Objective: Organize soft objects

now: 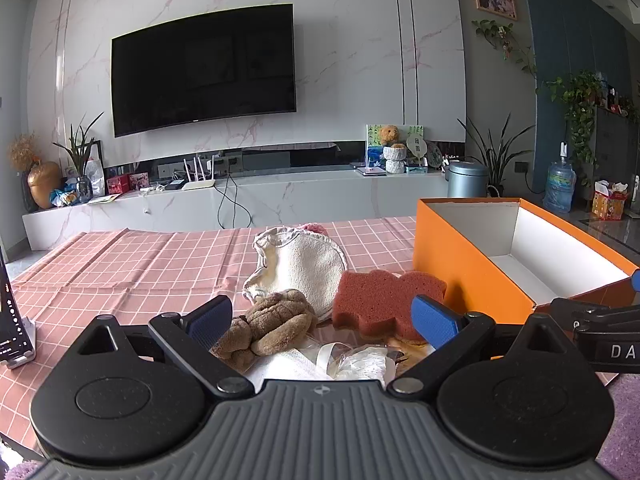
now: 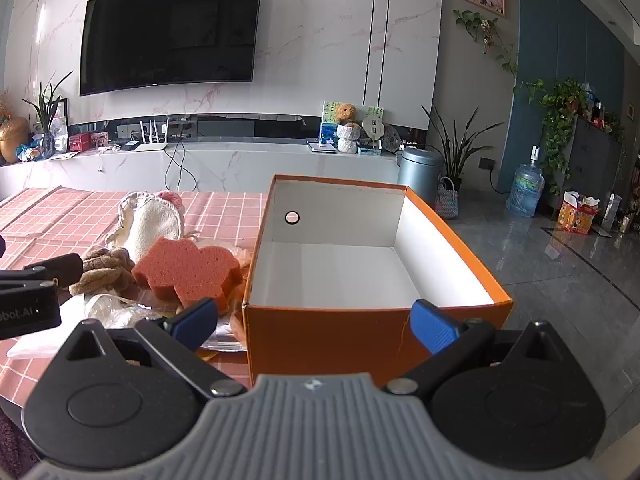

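A pile of soft things lies on the pink checked tablecloth [image 1: 120, 264]: a brown plush toy [image 1: 272, 324], a reddish sponge [image 1: 384, 300], a cream cloth pouch [image 1: 304, 260] and clear plastic wrapping [image 1: 352, 360]. My left gripper [image 1: 324, 320] is open and empty, just in front of the plush toy and sponge. An open orange box [image 2: 328, 332] with a white inside stands right of the pile and holds nothing. My right gripper [image 2: 316, 322] is open and empty at the box's near wall. The sponge [image 2: 188, 272], plush toy [image 2: 104, 272] and pouch [image 2: 152, 224] show at its left.
A phone on a stand [image 1: 12, 320] sits at the table's left edge. Beyond the table are a TV [image 1: 204, 72], a low marble console [image 1: 240, 196] with clutter, a metal bin [image 2: 420, 172], plants and a water bottle [image 2: 526, 196]. The floor lies right of the box.
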The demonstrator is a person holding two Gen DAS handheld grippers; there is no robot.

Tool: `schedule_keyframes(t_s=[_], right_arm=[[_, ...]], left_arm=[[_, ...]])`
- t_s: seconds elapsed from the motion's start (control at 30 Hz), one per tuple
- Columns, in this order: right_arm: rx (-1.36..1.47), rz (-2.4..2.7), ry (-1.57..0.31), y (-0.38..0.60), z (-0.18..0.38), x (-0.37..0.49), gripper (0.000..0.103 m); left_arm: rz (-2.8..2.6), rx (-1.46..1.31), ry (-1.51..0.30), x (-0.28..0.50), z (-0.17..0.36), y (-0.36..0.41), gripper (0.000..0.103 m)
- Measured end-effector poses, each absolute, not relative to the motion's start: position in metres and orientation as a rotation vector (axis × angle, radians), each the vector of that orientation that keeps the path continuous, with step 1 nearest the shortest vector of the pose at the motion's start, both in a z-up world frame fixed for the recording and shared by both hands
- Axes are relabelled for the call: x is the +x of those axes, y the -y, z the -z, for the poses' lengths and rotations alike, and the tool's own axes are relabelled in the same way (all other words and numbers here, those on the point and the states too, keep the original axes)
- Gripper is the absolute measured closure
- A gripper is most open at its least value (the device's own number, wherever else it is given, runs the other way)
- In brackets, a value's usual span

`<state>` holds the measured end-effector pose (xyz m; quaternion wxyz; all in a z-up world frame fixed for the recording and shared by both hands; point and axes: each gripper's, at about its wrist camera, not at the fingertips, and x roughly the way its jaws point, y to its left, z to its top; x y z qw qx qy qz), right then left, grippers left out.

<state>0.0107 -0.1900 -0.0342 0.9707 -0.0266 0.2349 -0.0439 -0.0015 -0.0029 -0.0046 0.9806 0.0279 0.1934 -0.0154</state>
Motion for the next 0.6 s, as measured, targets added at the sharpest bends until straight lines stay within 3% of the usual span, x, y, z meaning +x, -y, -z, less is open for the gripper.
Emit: schedule_keyframes(t_s=[0.6], right_arm=[[-0.051,0.087,-0.479,0.1913,0.0338,0.0085,0.002]], left_arm=[[0.034,0.049,-0.397,-0.0031,0.0044,0.0033,0.000]])
